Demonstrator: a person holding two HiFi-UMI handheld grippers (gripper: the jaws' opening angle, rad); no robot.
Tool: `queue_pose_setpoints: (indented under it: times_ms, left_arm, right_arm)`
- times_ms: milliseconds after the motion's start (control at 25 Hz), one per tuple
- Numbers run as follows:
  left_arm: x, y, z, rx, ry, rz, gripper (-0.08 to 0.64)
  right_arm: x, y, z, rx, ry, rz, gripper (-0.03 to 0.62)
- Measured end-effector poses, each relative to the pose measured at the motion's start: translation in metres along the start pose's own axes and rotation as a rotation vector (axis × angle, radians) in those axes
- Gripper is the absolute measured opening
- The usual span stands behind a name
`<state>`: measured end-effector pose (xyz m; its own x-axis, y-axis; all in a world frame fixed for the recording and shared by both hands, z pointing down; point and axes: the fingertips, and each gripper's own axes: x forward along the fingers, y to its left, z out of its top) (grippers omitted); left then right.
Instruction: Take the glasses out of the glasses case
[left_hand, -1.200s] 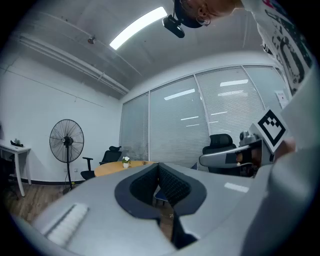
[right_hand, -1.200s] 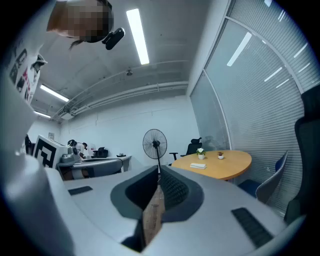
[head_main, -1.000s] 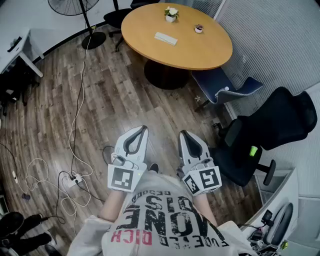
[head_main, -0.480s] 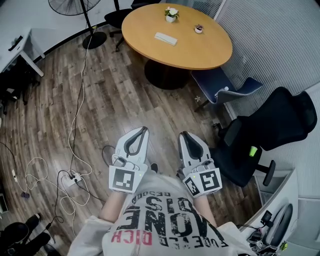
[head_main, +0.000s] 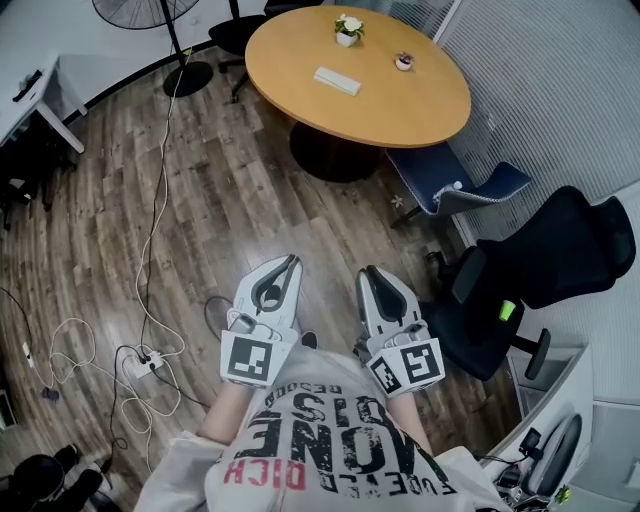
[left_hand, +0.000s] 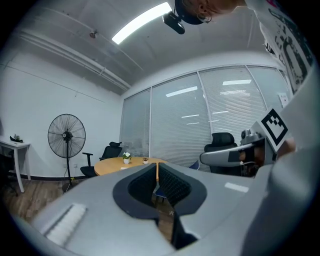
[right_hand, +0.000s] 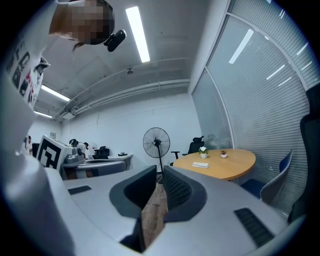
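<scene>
Both tools were held close to the person's body and pointed level, and neither gripped anything. The left gripper (head_main: 289, 261) had its jaws pressed together at the tips, and the right gripper (head_main: 367, 272) was closed the same way, with only the wooden floor (head_main: 220, 200) showing past them. Well ahead of both sets of fingertips stood the round table (head_main: 420, 105). On it lay a flat white oblong, which I took for the glasses case (head_main: 337, 80), just short of a small potted plant (head_main: 347, 30). It was too small to tell whether it was open, and no glasses showed. The task looked not yet started. The next move called for getting within reach of the table, then spreading the jaws to steady the case and lift its lid.
</scene>
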<state>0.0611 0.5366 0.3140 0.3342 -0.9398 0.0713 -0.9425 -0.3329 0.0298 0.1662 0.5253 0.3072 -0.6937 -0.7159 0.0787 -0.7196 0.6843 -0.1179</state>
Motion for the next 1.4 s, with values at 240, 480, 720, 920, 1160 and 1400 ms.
queue_pose_setpoints:
  times_ms: [240,480,720,920,1160,1400]
  left_arm:
    - [0.041,0.059,0.004,0.004,0.003,-0.033,0.034]
    - [0.074,0.119,0.027,0.036,-0.008,-0.091,0.058]
    - [0.089,0.157,0.023,-0.002,0.013,-0.122,0.058]
    - [0.099,0.167,0.017,-0.024,0.023,-0.138,0.058]
    - [0.117,0.174,0.012,-0.030,0.024,-0.122,0.058]
    - [0.149,0.188,0.010,-0.074,0.060,-0.081,0.058]
  right_arm:
    - [0.072,-0.006,0.007,-0.005,0.009,-0.009,0.026]
    - [0.137,-0.003,0.027,-0.007,-0.002,-0.037,0.026]
    - [0.173,0.001,0.030,0.006,-0.002,-0.074,0.026]
    - [0.180,-0.006,0.028,0.015,0.011,-0.105,0.028]
    - [0.194,-0.024,0.024,0.020,0.016,-0.102,0.026]
    - [0.223,-0.054,0.019,0.048,0.030,-0.083,0.026]
